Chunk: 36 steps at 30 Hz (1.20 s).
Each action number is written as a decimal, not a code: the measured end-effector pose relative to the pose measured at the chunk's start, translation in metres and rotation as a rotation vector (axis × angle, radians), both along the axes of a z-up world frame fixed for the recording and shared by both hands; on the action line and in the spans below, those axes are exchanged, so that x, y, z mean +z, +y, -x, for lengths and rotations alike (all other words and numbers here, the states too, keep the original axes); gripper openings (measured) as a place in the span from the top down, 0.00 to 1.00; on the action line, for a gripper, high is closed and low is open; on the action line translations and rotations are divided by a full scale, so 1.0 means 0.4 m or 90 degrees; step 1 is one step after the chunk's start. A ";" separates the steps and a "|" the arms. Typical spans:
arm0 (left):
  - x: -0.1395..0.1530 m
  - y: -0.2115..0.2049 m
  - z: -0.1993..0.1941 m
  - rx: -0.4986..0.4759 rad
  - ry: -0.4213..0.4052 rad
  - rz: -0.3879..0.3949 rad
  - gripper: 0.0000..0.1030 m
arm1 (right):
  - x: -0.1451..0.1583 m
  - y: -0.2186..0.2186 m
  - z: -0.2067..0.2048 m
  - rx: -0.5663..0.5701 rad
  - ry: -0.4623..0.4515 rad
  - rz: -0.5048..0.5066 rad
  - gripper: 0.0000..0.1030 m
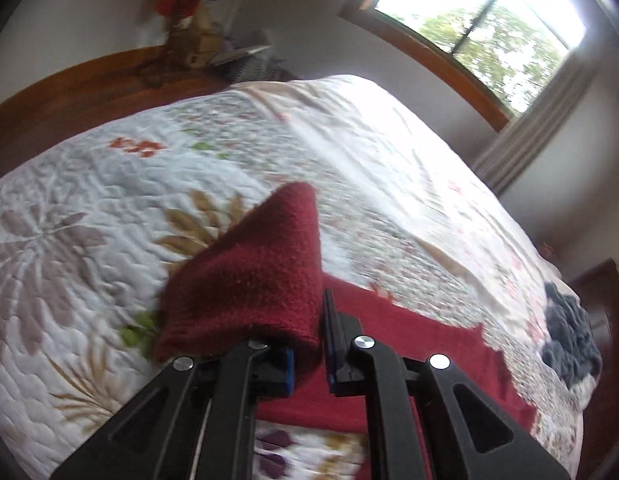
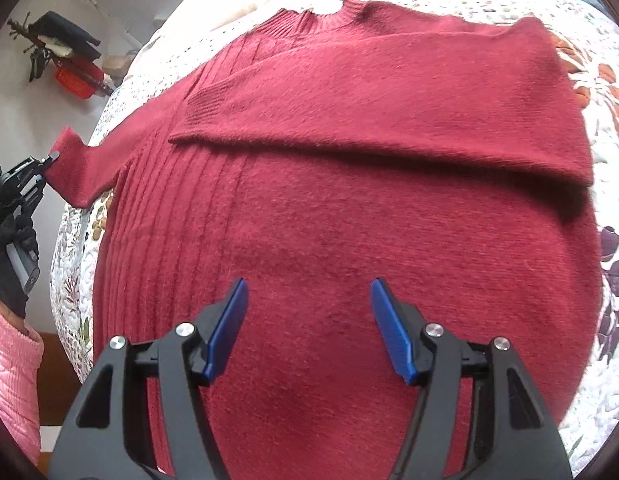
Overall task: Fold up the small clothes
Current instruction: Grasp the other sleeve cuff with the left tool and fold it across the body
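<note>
A: Where does the red sweater (image 2: 349,200) lie?

B: Flat on the floral quilt (image 2: 605,184), neck toward the far side. One sleeve is folded across the chest; the other sleeve (image 2: 85,168) stretches out to the left, past the quilt's edge.

A: And the left gripper (image 1: 309,344)?

B: Its jaws pinch that outstretched sleeve's cuff, which stands up in a peak before the left wrist camera. A black-gloved hand (image 2: 13,256) grips its handle, a pink sleeve (image 2: 13,376) below it.

A: The right gripper (image 2: 307,332)?

B: It hovers over the near part of the sweater's body, blue pads spread wide, nothing between them. Whether they touch the knit is hard to tell.

A: Anything else?

B: A dark grey bundle (image 1: 569,340), perhaps cloth, at the quilt's right edge.
</note>
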<state>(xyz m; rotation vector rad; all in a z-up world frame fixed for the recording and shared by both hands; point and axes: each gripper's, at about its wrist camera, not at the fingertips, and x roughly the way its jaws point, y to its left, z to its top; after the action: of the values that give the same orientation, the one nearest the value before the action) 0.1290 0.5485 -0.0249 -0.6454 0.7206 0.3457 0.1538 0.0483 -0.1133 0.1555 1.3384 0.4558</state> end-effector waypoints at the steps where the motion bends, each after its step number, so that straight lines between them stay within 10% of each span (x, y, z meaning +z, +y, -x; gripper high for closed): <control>1: 0.007 -0.021 -0.008 -0.010 -0.005 -0.003 0.90 | 0.004 -0.006 0.000 -0.003 -0.002 -0.001 0.39; 16: -0.018 -0.392 -0.143 -0.158 -0.016 0.024 0.90 | 0.000 -0.050 0.001 -0.025 -0.001 -0.015 0.39; 29: -0.262 -0.470 -0.142 -0.189 0.119 0.080 0.87 | -0.019 -0.043 -0.006 -0.028 0.013 -0.008 0.37; 36: -0.203 -0.441 -0.044 -0.212 0.111 0.103 0.75 | 0.013 0.003 -0.040 -0.004 0.001 -0.003 0.37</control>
<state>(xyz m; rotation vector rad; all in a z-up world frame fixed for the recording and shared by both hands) 0.1465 0.3721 -0.1061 -0.6398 1.0143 0.0356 0.1697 0.0493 -0.1082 0.1639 1.3375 0.4539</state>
